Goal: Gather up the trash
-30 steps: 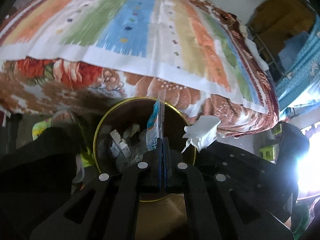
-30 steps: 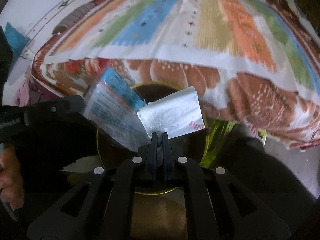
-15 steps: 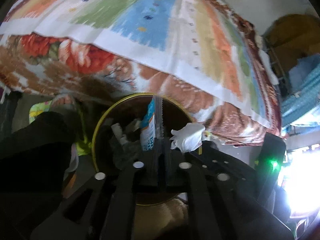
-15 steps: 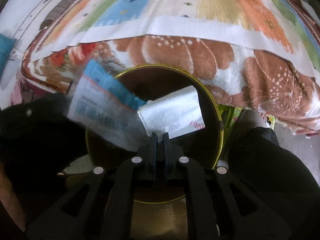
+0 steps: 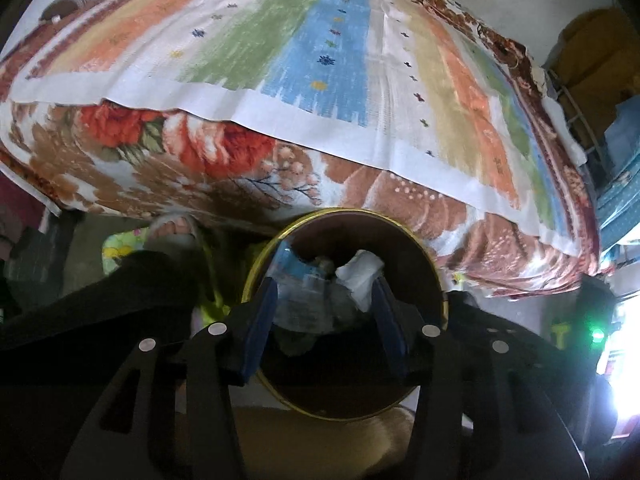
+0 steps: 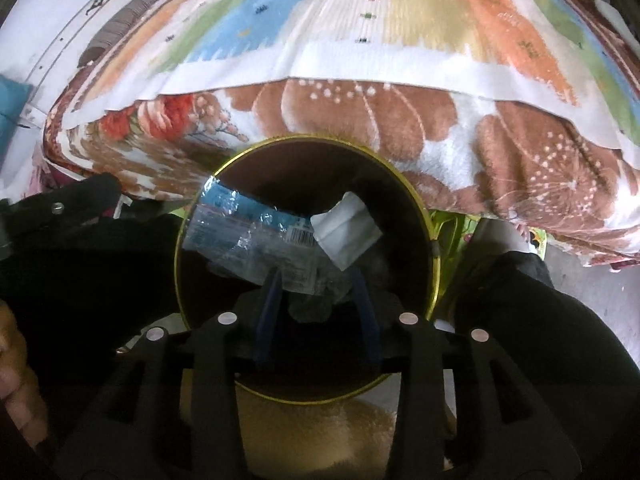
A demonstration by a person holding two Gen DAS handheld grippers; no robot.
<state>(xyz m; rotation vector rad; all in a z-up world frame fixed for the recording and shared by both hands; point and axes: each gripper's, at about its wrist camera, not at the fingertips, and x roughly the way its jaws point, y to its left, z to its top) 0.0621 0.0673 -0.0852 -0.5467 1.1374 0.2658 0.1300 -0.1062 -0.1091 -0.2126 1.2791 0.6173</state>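
A round bin with a gold rim (image 5: pixel 404 229) (image 6: pixel 434 264) stands on the floor beside the bed. My left gripper (image 5: pixel 325 300) is open right over its mouth. My right gripper (image 6: pixel 316 292) is open over it too. A blue and clear plastic wrapper (image 5: pixel 298 284) (image 6: pixel 240 236) and a white wrapper (image 5: pixel 362 274) (image 6: pixel 346 234) lie loose inside the bin, just past the open fingertips. Neither gripper holds anything.
The bed with a striped sheet (image 5: pixel 320 52) (image 6: pixel 400 20) over a floral blanket (image 5: pixel 180 152) (image 6: pixel 520 152) rises right behind the bin. A person's foot in a sandal (image 5: pixel 172 232) stands left of the bin. My left gripper's black body (image 6: pixel 80 208) shows beside the bin.
Both grippers opened and let go of their wrappers, which dropped into the bin. Both grippers moved closer over the bin's mouth.
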